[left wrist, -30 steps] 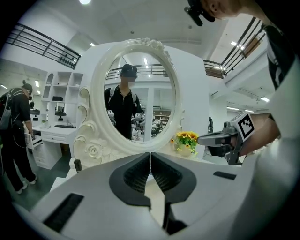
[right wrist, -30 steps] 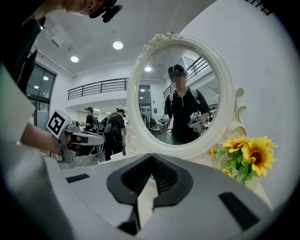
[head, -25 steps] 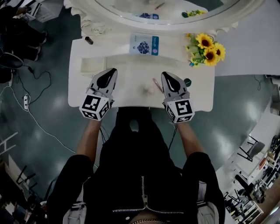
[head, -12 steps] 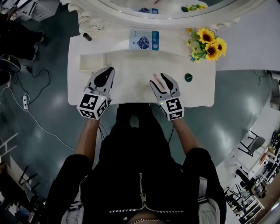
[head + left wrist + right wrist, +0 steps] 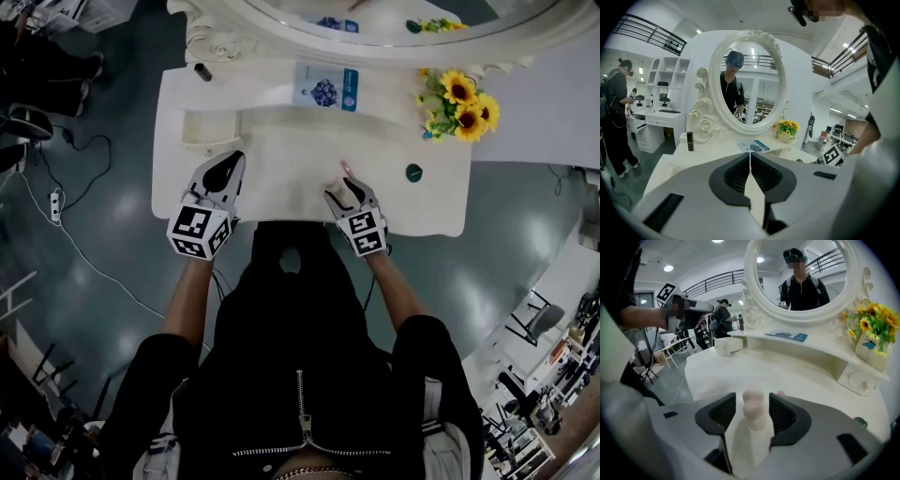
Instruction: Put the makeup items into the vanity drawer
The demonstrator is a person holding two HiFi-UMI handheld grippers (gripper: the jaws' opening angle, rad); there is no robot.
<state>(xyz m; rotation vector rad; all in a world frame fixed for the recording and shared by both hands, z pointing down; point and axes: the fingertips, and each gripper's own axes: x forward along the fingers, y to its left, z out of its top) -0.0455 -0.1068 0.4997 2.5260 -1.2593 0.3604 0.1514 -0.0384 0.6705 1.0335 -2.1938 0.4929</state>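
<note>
My left gripper (image 5: 225,171) points forward, its jaws pressed together with nothing between the fingertips. My right gripper (image 5: 348,190) angles slightly inward and its jaws are opening. A pale knob (image 5: 753,404) stands between the pads, clear of both. My bare left forearm (image 5: 187,300) and right forearm (image 5: 398,291) reach ahead.
</note>
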